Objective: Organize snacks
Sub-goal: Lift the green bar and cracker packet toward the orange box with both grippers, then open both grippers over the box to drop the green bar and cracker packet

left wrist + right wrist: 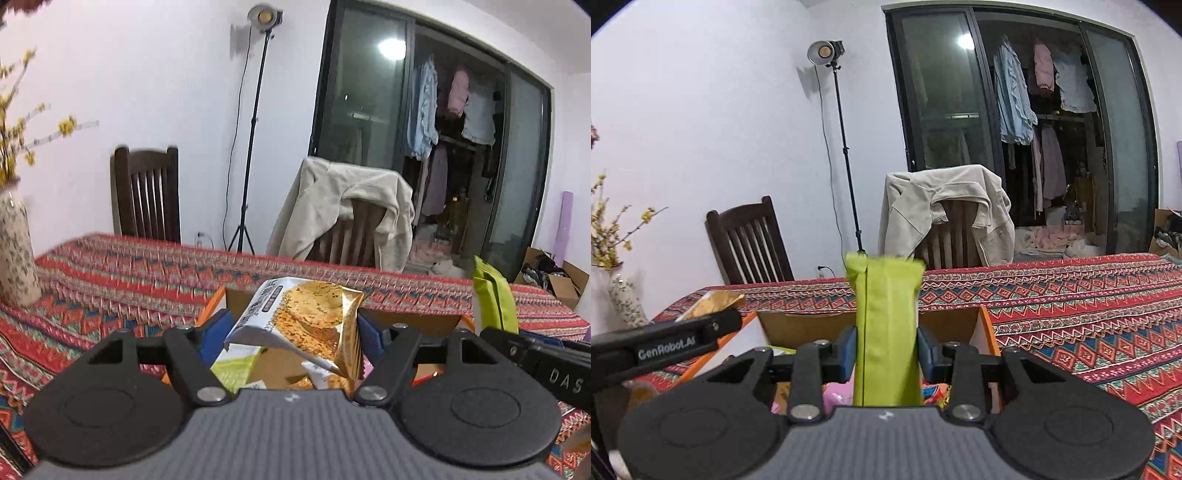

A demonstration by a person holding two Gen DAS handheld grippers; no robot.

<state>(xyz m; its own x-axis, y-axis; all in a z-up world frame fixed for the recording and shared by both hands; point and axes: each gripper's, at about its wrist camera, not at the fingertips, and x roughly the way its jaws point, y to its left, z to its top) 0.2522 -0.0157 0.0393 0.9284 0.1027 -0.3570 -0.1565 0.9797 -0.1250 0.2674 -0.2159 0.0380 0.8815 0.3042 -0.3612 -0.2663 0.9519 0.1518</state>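
My left gripper is shut on a gold and white cookie packet, its blue pads pressing both sides. The packet hangs above an open cardboard box with orange flaps, where a light green packet lies inside. My right gripper is shut on a tall lime green snack packet, held upright over the same box. That green packet shows at the right of the left wrist view. The gold packet and the left gripper's arm appear at the left of the right wrist view.
A red patterned tablecloth covers the table. A speckled vase with yellow flowers stands at the left. Two dark wooden chairs are behind the table, one draped with a beige jacket. A light stand is by the wall.
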